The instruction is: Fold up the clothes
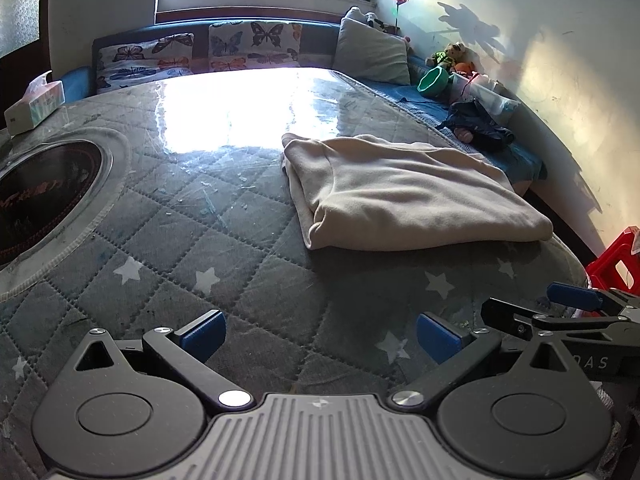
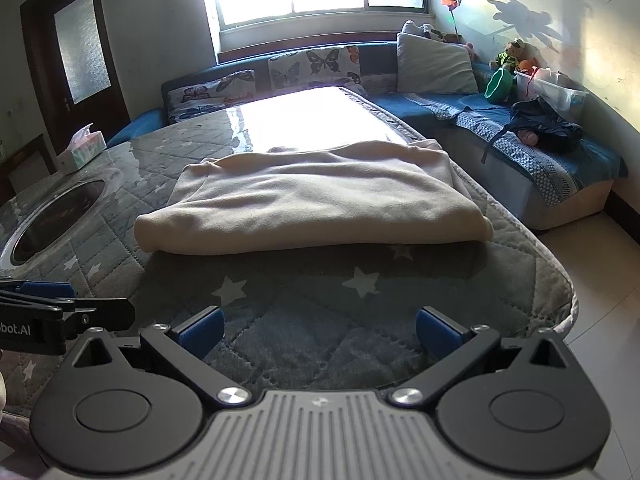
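Both grippers, left (image 1: pixel 320 338) and right (image 2: pixel 319 332), gape wide, empty; folded beige garment (image 2: pixel 312 204) lies on quilted table (image 2: pixel 280 320); clear bin (image 2: pixel 554 90) contents unclear.

L claw (image 1: pixel 320 338) & R claw (image 2: pixel 319 332) spread wide, empty.

Both wrist views face the folded cloth (image 1: pixel 404 196) (image 2: pixel 312 200) low.

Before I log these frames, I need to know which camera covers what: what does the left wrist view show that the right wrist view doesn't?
Only the left wrist view shows the red plastic stool at its right edge. Only the right wrist view shows the dark door with frosted glass and the tiled floor. Both show the folded beige garment on the star-quilted table cover, the tissue box, the butterfly cushions, and both grippers open: left gripper, right gripper.
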Demonstrator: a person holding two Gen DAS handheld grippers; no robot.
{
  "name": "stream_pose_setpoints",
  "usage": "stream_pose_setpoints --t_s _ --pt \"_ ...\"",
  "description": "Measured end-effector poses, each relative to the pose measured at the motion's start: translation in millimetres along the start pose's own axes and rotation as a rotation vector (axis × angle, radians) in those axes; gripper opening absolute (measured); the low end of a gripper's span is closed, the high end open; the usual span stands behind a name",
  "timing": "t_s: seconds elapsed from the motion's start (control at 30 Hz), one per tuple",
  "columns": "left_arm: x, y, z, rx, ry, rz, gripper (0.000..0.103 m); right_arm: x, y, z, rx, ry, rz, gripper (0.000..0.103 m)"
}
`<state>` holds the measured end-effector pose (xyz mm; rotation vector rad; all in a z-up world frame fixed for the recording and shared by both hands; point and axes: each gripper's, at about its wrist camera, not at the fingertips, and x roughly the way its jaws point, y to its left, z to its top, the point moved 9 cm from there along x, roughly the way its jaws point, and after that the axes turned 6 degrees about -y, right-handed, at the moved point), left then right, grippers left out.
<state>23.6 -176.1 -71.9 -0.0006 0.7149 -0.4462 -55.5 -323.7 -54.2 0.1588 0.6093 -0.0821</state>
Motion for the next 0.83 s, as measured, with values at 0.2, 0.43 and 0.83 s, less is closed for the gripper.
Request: stream_pose_setpoints --t_s 0.2,0.43,0.83 --pt "1.7 -1.5 0.6 0.002 0.006 -0.004 0.103 1.7 1.2 0.8 -0.004 0.005 0.004 0.103" --pt "3.5 -2.2 2.3 0.002 0.01 -0.006 0.103 3.9 2.2 4.0 -0.011 0.006 0.004 0.103" --pt "5.0 -1.6 4.0 -0.002 0.011 -0.005 0.103 2.7 4.2 5.0 -0.015 -0.002 0.022 0.103"
